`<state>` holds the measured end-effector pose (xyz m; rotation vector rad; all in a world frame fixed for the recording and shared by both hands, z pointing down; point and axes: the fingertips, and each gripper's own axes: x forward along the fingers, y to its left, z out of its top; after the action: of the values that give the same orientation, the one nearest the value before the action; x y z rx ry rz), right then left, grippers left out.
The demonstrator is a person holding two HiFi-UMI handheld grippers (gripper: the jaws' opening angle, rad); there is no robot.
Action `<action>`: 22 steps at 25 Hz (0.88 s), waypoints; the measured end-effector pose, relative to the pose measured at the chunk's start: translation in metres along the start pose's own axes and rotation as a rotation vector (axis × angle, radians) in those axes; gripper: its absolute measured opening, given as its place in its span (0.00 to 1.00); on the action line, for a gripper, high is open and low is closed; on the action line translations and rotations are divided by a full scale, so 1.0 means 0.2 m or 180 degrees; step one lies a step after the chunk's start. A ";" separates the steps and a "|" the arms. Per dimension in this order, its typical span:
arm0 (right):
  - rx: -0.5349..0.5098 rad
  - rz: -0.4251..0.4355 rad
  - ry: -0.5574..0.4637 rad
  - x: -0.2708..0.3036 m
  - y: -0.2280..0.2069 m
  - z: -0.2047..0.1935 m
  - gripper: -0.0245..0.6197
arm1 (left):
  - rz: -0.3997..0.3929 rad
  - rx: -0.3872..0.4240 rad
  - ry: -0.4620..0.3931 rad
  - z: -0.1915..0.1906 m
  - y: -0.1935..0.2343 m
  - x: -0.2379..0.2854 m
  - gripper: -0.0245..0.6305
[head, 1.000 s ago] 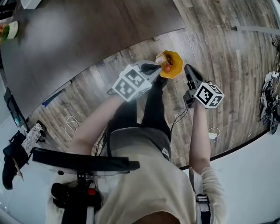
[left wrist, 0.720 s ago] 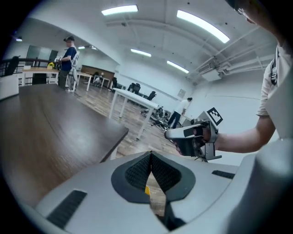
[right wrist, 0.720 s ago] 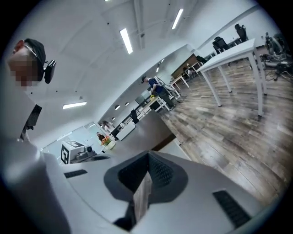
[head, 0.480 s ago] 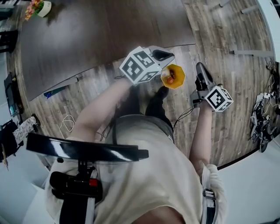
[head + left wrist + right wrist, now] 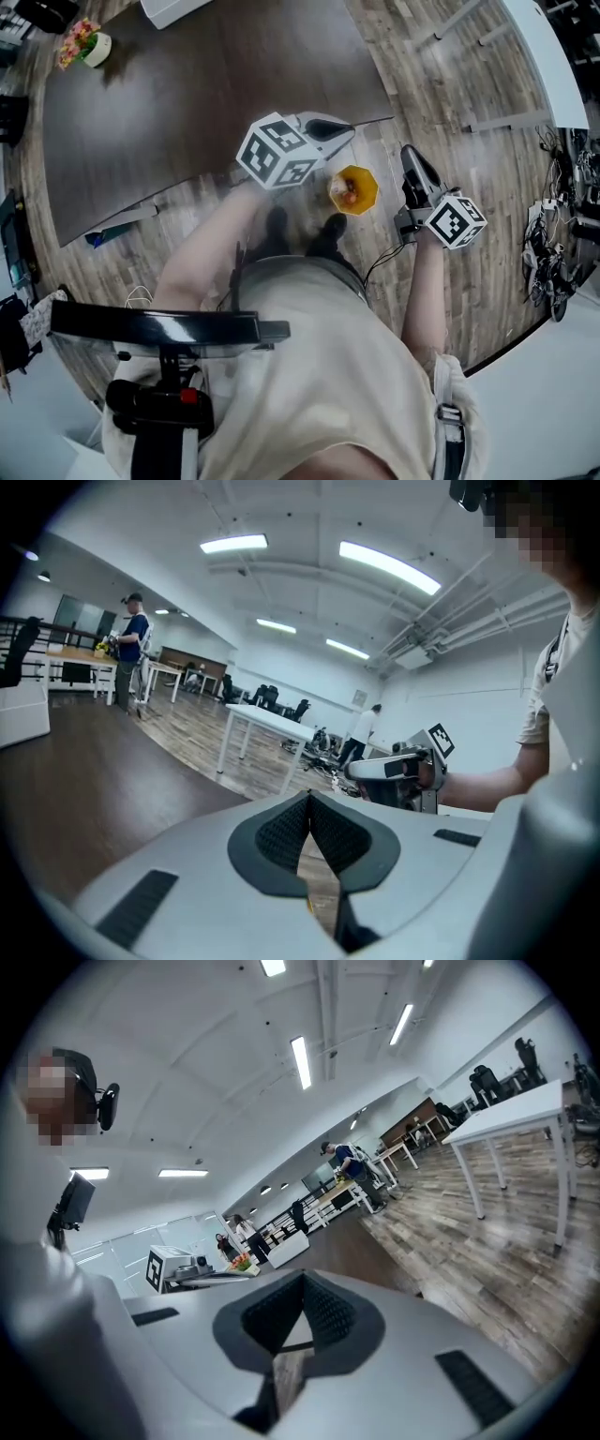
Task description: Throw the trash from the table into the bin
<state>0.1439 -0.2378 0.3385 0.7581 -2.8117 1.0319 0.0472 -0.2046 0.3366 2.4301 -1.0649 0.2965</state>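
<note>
Now, left claw (image 5: 339, 128) and right claw (image 5: 410, 159) both pinched together, empty, held out flanking bin (image 5: 354, 190), bench (image 5: 187, 103) edge by left, open floor (image 5: 459, 89) right.

Bright ceiling strip lights, fisheye-warped edges

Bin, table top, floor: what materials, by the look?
Bin: likely plastic, smooth uniform yellow-orange, moulded faceted rim.
Table top: probably dark wood-look laminate, matt, faint grain.
Floor: grey-brown planks with visible seams; real wood or vinyl unclear.
</note>
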 end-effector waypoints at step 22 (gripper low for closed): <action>-0.0210 -0.0138 -0.0234 -0.18 0.52 -0.02 0.06 | 0.0153 0.0144 -0.0489 0.11 -0.02 -0.36 0.06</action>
<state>0.1268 -0.1508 0.2715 0.8629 -2.8604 0.9186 0.0015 -0.1683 0.2895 2.5034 -1.1955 0.1530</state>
